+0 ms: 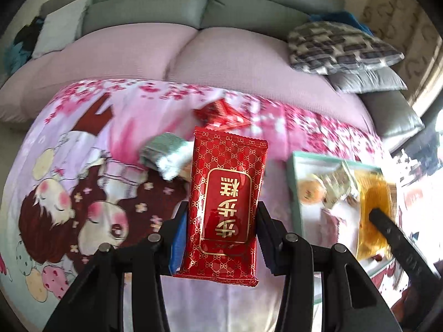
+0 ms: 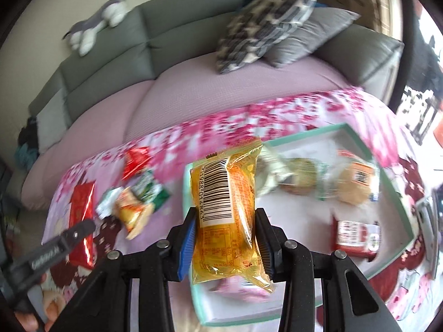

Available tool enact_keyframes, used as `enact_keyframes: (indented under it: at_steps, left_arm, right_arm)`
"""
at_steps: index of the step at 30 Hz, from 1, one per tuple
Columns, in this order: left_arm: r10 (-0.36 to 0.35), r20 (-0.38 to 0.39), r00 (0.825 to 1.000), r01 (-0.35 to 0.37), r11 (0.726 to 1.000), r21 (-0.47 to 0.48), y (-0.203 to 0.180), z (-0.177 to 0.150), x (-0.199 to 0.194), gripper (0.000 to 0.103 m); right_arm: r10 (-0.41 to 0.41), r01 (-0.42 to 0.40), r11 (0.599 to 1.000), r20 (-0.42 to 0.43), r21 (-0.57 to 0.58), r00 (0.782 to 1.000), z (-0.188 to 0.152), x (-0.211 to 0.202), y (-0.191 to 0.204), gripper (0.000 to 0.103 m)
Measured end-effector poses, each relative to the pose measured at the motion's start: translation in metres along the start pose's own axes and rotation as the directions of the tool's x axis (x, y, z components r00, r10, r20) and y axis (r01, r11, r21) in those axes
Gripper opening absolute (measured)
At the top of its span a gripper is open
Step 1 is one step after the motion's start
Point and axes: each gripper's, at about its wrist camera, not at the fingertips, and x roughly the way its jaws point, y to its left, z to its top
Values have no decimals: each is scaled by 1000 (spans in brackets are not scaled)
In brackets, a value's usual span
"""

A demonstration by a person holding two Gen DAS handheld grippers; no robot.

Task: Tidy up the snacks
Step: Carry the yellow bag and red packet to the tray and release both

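Observation:
My left gripper is shut on a red snack packet with gold lettering and holds it above the cartoon blanket. My right gripper is shut on a yellow snack packet with a barcode and holds it over the near left part of a teal-rimmed white tray. The tray holds several wrapped snacks, among them a red one and an orange-labelled one. Loose snacks lie on the blanket: a green-white packet, a red packet, an orange packet.
The pink cartoon blanket covers a table in front of a grey sofa with a pink cover. Patterned and grey cushions lie at the right. A plush toy sits on the sofa back. The tray also shows in the left wrist view.

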Motion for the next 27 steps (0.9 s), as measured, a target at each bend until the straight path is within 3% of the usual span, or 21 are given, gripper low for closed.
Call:
enact_keyframes:
  at_steps: [15,27]
  left_arm:
    - [-88,-66,994,100,973,207,-113,8,24,47]
    - [-157,-131,979,182,961,207,-161,25,57,47]
  right_arm:
    - [-45,49,985,-28,166,999,9,11,-77,43]
    - [-55,64,968,-43,242,998,9,20,-112,43]
